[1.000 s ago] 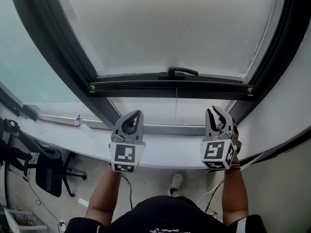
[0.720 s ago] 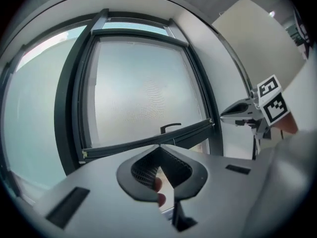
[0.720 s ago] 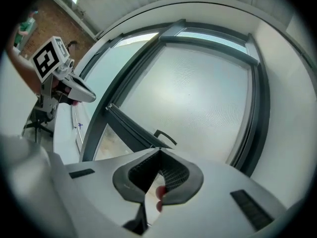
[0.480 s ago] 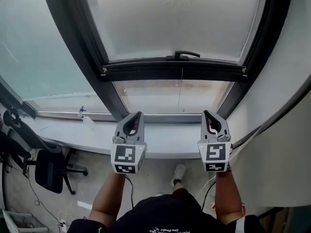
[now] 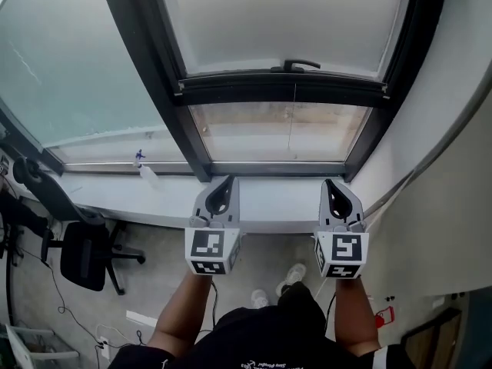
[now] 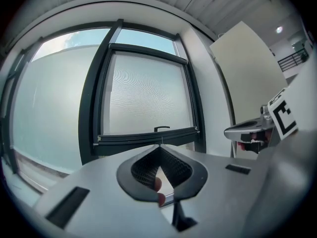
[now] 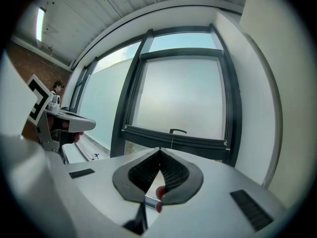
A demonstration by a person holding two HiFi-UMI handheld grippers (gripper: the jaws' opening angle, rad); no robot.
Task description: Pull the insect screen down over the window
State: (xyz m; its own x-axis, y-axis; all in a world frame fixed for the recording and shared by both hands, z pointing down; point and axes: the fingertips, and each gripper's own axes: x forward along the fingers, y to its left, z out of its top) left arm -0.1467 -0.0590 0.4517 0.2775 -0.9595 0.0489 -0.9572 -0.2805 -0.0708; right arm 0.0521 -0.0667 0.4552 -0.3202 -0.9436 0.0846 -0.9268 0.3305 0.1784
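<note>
Fingers on left gripper and right gripper sit pressed together, empty, near the sill. Over the window, the insect screen stops partway (glass shows below); better to grip its bottom bar evenly beside the handle.

Matt window frame, perhaps metal; fine, translucent mesh insect screen
</note>
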